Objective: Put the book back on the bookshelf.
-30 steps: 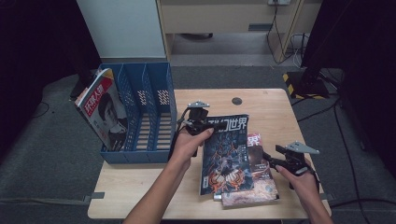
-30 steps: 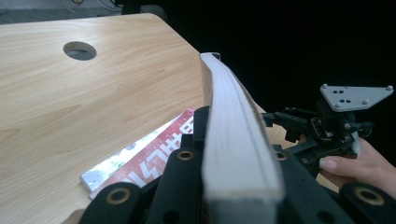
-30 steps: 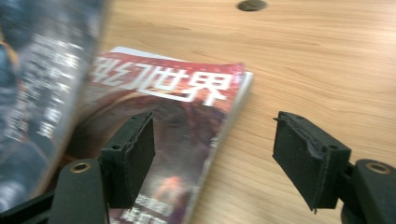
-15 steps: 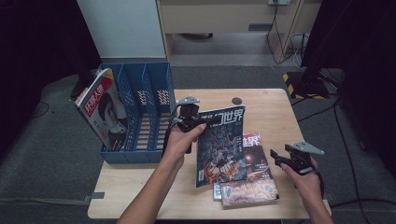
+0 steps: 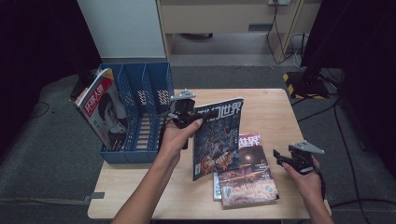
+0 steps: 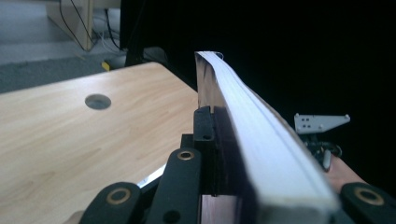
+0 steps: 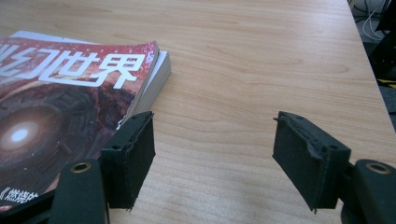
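The blue file rack (image 5: 140,112) stood at the table's left edge. The left gripper (image 5: 189,114) was clamped on the upper edge of the dark magazine (image 5: 217,137), raised and tilted above the table (image 5: 271,107). The red magazine (image 5: 247,170) lay flat. The right gripper (image 5: 285,158) hovered beside it, jaws apart, empty.
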